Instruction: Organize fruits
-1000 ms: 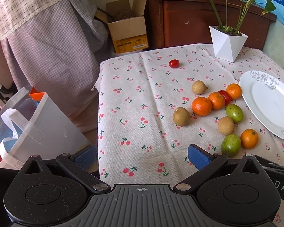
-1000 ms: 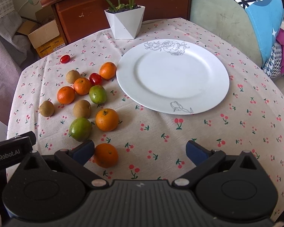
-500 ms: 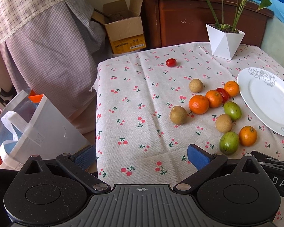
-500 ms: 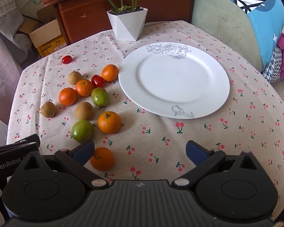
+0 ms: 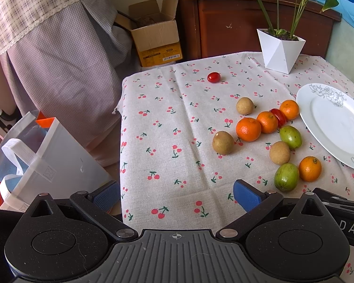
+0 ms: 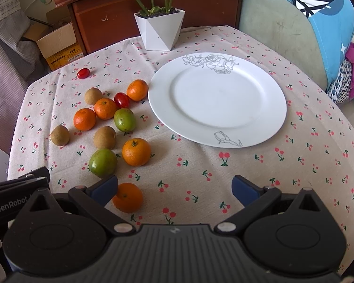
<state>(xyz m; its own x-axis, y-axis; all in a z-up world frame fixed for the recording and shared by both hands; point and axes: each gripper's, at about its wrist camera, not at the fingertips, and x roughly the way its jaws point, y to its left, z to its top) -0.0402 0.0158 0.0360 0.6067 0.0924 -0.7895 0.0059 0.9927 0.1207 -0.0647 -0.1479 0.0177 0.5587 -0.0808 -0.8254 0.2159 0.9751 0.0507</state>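
Several fruits lie loose on the cherry-print cloth left of an empty white plate [image 6: 217, 99]: oranges, brown round fruits, two green fruits [image 6: 103, 162] and two red tomatoes. One tomato [image 6: 83, 73] lies apart at the back. My right gripper [image 6: 174, 186] is open and empty above the table's near edge, with one orange [image 6: 128, 197] just inside its left finger. My left gripper [image 5: 175, 194] is open and empty over the table's near left corner. From there the fruit cluster [image 5: 266, 132] and the plate [image 5: 335, 122] lie to the right.
A white angular plant pot [image 6: 159, 29] stands at the back of the table. A dark wooden cabinet [image 6: 120, 7] and a cardboard box [image 5: 153, 30] are behind. A white bag [image 5: 42, 162] stands on the floor left. A cushioned seat [image 6: 306, 28] is at right.
Both grippers have drawn back and up a little, so the fruits and plate look slightly farther. Nothing on the table has moved.
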